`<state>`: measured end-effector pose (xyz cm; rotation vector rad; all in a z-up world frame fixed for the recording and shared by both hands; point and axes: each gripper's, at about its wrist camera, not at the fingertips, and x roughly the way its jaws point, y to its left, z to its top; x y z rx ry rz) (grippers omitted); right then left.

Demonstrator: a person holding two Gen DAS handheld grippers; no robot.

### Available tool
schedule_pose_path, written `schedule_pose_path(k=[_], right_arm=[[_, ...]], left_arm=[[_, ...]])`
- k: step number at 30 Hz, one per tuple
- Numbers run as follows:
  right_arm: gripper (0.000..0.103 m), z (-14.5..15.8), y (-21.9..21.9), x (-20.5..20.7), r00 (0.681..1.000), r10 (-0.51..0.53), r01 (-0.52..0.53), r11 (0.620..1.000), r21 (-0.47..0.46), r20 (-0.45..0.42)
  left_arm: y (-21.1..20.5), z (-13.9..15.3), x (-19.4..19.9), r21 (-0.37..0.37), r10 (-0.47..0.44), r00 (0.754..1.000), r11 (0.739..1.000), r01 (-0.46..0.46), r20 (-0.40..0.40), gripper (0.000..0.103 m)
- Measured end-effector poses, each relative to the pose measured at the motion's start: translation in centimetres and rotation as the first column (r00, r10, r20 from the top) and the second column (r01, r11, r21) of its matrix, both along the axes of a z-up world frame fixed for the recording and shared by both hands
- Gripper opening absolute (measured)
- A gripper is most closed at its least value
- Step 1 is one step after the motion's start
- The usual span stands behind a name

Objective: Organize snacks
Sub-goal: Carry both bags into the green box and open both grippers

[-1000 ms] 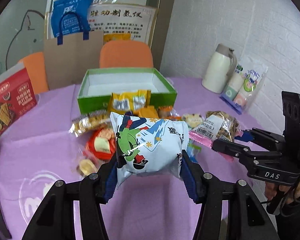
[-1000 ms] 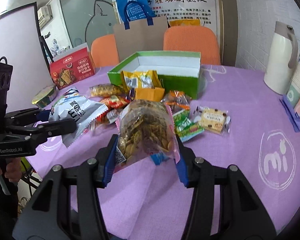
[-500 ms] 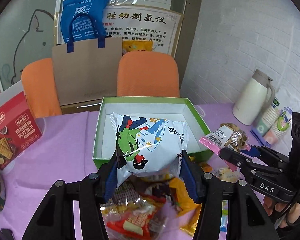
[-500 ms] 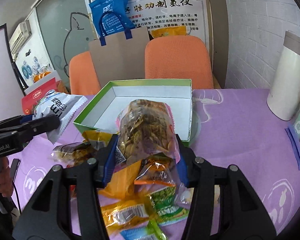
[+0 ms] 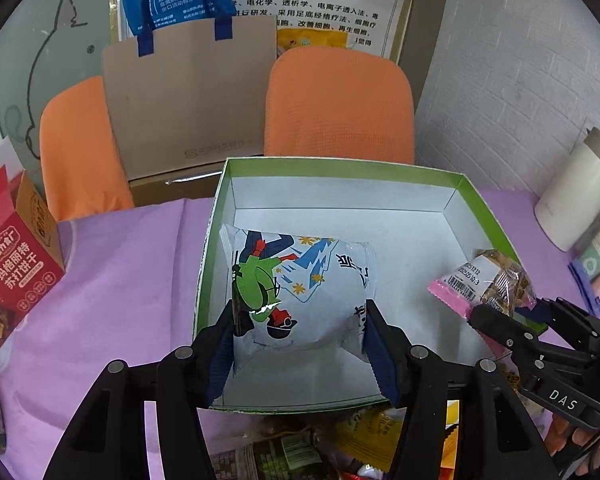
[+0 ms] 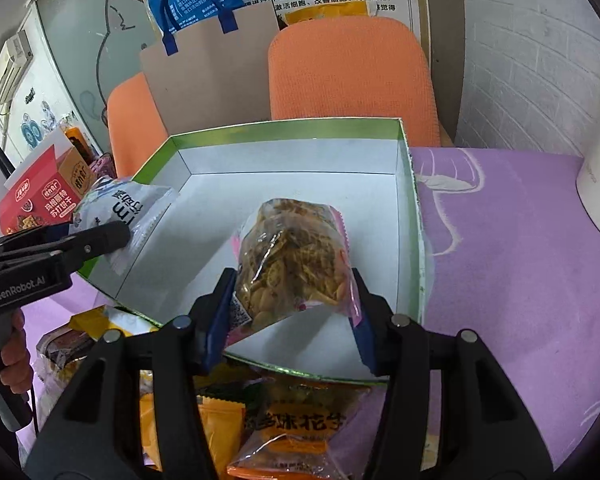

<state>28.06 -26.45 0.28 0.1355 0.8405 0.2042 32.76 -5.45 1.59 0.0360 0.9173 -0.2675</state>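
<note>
Left wrist: my left tongs (image 5: 300,344) clamp the white snack bag (image 5: 300,288); right tongs (image 6: 290,312) clamp the clear mixed-snack pouch (image 6: 296,260), green box (image 6: 414,216) beneath both.

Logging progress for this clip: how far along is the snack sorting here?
Early. The green box shows only bare white floor, so nothing is packed. In hand: the left tool grips a white cartoon-print packet and the right tool a clear bag of mixed snacks, both over the box. Left: releasing these, plus the packets piled in front.
</note>
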Motion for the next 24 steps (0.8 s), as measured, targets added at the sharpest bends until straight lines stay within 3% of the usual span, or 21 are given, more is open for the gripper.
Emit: schedule_pose_path(k=[2, 5, 9, 18, 24], right_arm=[[0.058, -0.2, 0.5, 0.0, 1.000, 0.003, -0.002, 0.998, -0.055, 0.018], [0.060, -0.5, 0.9, 0.0, 0.999, 0.016, -0.013, 0.995, -0.096, 0.029], [0.061, -0.5, 1.0, 0.0, 0.999, 0.033, -0.031, 0.993, -0.116, 0.019], [0.061, -0.4, 0.8, -1.4, 0.995, 0.081, -0.088, 0.989, -0.119, -0.062], [0.061, -0.3, 0.4, -3.2, 0.995, 0.084, -0.091, 0.990, -0.110, -0.062]], left_arm=[[0.0, -0.8, 0.3, 0.008, 0.011, 1.000, 1.000, -0.010, -0.028, 0.081], [0.0, -1.2, 0.0, 0.013, 0.003, 1.000, 1.000, -0.003, -0.028, 0.085], [-0.2, -1.6, -0.6, 0.040, -0.013, 1.000, 0.999, 0.014, -0.025, 0.085], [0.0, -1.4, -4.4, 0.027, -0.012, 1.000, 1.000, 0.012, -0.004, 0.085], [0.0, -0.7, -6.6, 0.017, 0.001, 1.000, 1.000, -0.001, -0.007, 0.085]])
